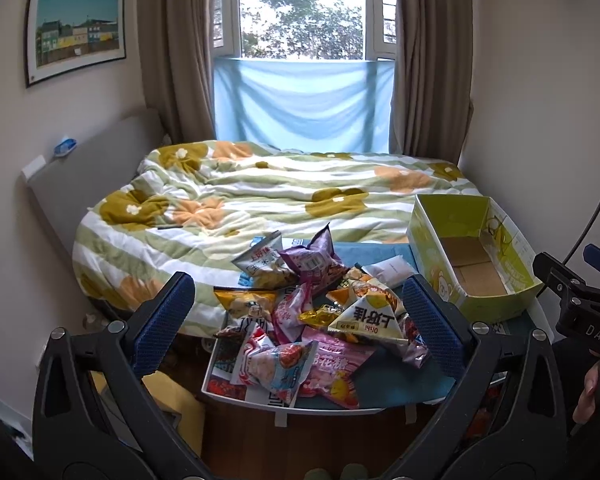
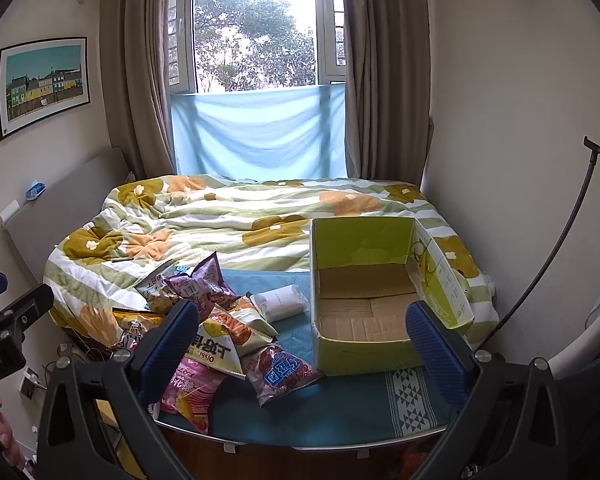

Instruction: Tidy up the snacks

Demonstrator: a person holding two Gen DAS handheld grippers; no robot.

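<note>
Snacks [image 1: 308, 312] are all heaped in one messy pile on the blue-covered table [image 2: 340, 400], sitting right between and just beyond the left gripper [image 1: 300, 320] fingers. Nothing looks sorted yet, so I'd call this the very start: pick a first bag and move it over.

The green cardboard box [image 2: 360, 248] is open and empty, and it sits just ahead of the right gripper [image 2: 304, 344], with the right-hand finger [image 2: 436, 344] overlapping its near corner in that view. The other finger [image 2: 172, 340] overlaps the pile's edge, over a yellow-and-white bag [image 2: 216, 352]. Whether either finger really touches anything, I can't tell.

Both grippers are spread wide and hold nothing. The left one's fingers [image 1: 164, 320] bracket most of the pile.

My guess for the next move: go down on a single top bag, like the purple one [image 1: 312, 256] sticking up at the far side, pinch a crimped edge, then carry it across to the box. The bags are puffy and slippery, so grabbing two or sliding off seems likely.

A rolled white pack [image 2: 280, 300] lies between pile and box.
</note>
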